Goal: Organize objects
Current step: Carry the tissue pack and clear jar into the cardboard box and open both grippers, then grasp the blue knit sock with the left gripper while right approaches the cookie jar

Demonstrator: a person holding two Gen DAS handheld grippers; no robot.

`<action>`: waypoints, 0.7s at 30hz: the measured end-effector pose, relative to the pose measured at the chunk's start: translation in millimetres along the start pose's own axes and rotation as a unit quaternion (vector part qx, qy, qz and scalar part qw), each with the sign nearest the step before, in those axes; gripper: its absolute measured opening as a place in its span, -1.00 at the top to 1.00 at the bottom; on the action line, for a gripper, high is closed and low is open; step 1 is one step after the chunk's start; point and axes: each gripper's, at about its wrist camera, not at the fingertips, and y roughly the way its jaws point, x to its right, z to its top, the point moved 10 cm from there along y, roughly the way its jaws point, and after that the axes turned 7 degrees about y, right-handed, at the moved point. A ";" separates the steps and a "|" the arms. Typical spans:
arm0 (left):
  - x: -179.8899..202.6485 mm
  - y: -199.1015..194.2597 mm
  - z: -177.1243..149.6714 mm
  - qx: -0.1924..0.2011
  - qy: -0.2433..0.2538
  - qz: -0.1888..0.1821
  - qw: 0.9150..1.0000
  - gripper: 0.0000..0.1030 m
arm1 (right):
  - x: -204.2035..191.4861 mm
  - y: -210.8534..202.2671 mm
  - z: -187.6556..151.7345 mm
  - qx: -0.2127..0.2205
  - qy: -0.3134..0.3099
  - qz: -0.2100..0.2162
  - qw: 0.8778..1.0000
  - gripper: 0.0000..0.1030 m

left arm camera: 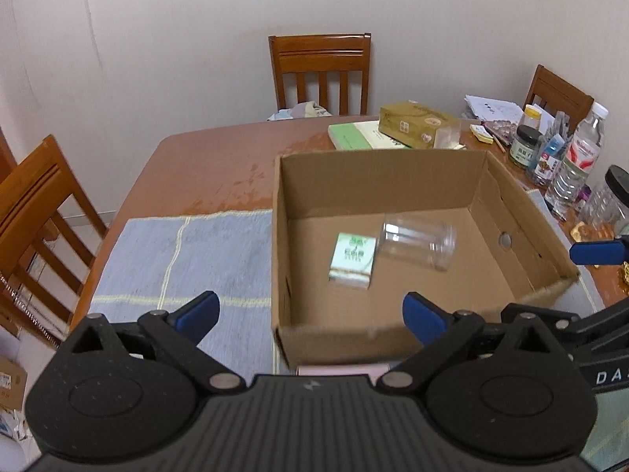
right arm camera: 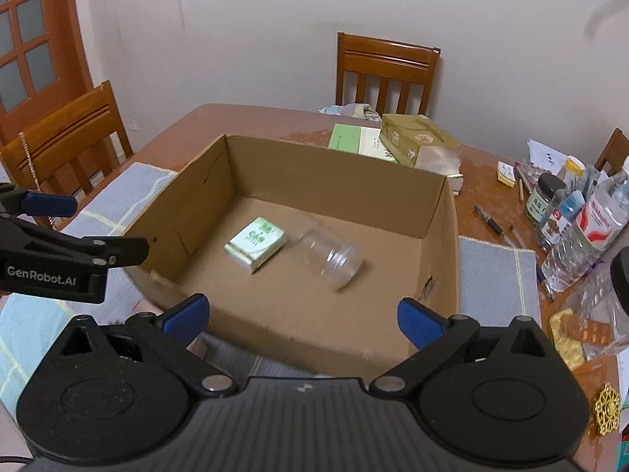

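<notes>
Fingers (right arm camera: 418,324) spread wide, clear jar (right arm camera: 328,261) lying beyond.

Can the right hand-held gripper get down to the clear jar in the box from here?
Probably yes. The right hand-held gripper is open and empty, the box has no lid, and nothing covers the jar lying beside the green packet.

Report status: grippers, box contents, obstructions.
Left gripper and right gripper open, empty. Clear jar on its side beside green packet in cardboard box. Nothing obstructing.

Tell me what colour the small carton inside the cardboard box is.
The small carton is white with green print, clearest in the right wrist view.
</notes>
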 end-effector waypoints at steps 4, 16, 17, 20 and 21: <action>2.6 -18.4 -21.2 0.007 0.005 0.009 1.000 -0.94 | -5.0 -15.7 -19.7 0.008 -0.003 -0.005 1.000 -1.00; 13.9 -48.3 -91.2 -0.012 0.005 -0.010 1.000 -0.95 | -14.8 -55.6 -104.4 -0.015 0.017 -0.041 0.999 -1.00; 17.6 -49.1 -98.4 -0.015 0.003 -0.018 1.000 -0.95 | -12.9 -56.4 -112.8 -0.022 0.019 -0.051 0.998 -1.00; 28.0 -48.3 -115.0 -0.026 0.005 -0.032 0.999 -0.95 | -9.0 -60.2 -135.3 -0.032 0.013 -0.053 0.998 -1.00; 29.7 -49.9 -120.4 -0.028 0.003 -0.029 0.999 -0.95 | -8.2 -60.2 -139.7 -0.035 0.009 -0.050 0.998 -1.00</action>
